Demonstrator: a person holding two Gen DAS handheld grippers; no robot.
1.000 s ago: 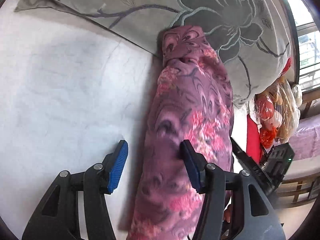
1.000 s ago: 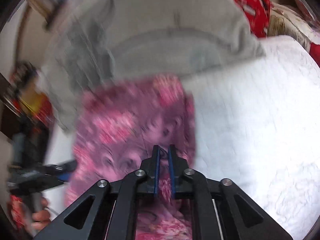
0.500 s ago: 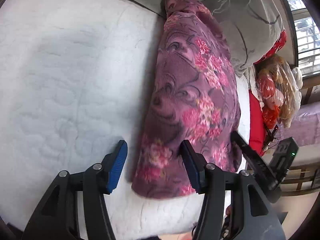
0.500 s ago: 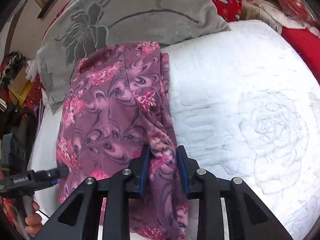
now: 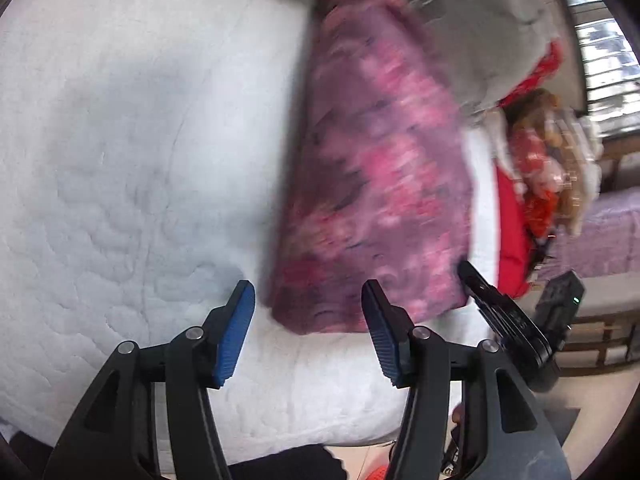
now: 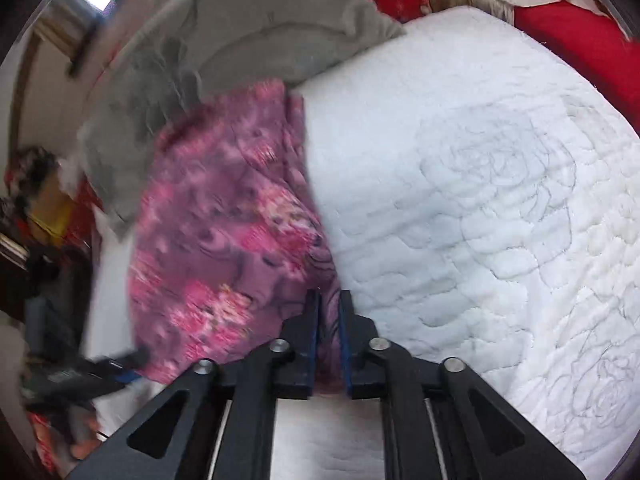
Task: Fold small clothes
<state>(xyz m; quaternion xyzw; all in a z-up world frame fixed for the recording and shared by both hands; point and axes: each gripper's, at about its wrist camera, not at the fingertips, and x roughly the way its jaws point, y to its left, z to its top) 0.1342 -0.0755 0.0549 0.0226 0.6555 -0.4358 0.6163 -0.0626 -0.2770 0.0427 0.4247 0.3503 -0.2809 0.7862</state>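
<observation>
A white quilted bed (image 5: 120, 184) carried the purple floral garment (image 5: 376, 184), folded long near one edge, its far end against a grey pillow (image 6: 248, 40). The left hand-held gripper (image 5: 308, 336) hovered unclenched before its near end. The right hand-held gripper (image 6: 329, 316), jaws just closing, pinched the garment's edge fold.

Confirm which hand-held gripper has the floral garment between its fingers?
The right hand-held gripper: jaws nearly shut, closing on the purple floral garment. The left hand-held gripper is open, empty.
</observation>
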